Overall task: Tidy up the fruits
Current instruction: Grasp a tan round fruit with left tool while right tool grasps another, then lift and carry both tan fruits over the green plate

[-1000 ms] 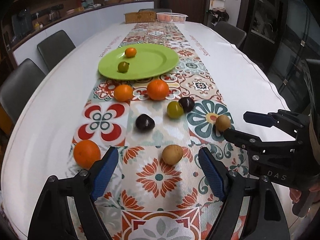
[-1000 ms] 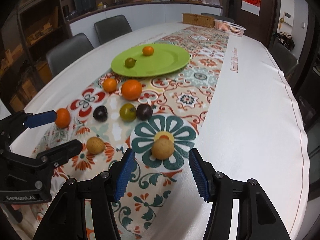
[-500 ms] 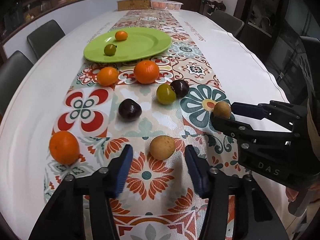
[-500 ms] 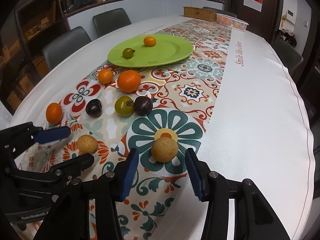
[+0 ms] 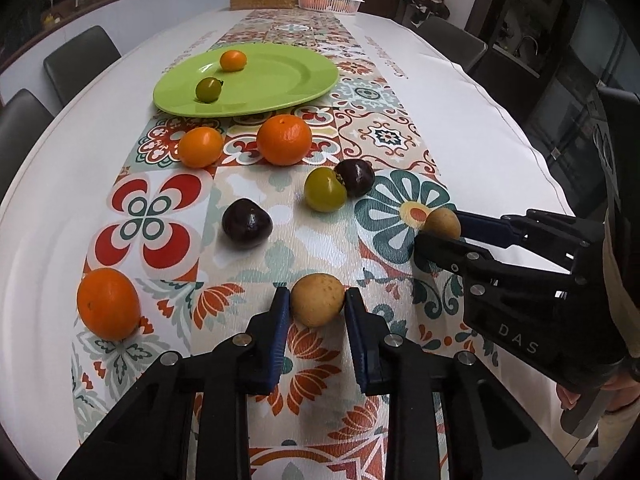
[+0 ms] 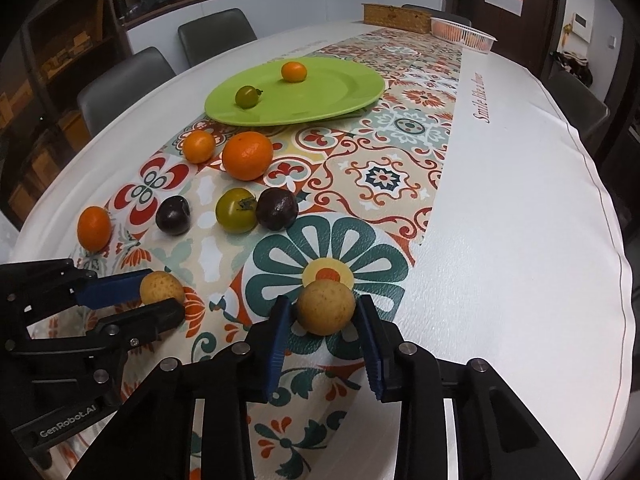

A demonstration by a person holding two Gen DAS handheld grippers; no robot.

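Observation:
Fruits lie on a patterned runner in front of a green plate [image 5: 280, 84] [image 6: 320, 100], which holds a small orange [image 5: 233, 60] and a small green fruit [image 5: 208, 89]. My left gripper [image 5: 317, 300] is shut on a tan round fruit [image 5: 317, 299] that rests on the table. My right gripper [image 6: 324, 312] is shut on a second tan round fruit [image 6: 325, 306], also on the table. Each gripper shows in the other's view, the right gripper [image 5: 440, 228] and the left gripper [image 6: 160, 292].
Loose on the runner are three oranges [image 5: 284, 139] [image 5: 200, 147] [image 5: 108, 304], two dark purple fruits [image 5: 247, 223] [image 5: 355, 177] and a green fruit [image 5: 325, 189]. A wicker box [image 6: 396, 18] and a white basket [image 6: 464, 34] stand at the far end. Chairs surround the table.
Both grippers moved forward and down around their tan fruits and closed from wide open until the pads touch the fruits.

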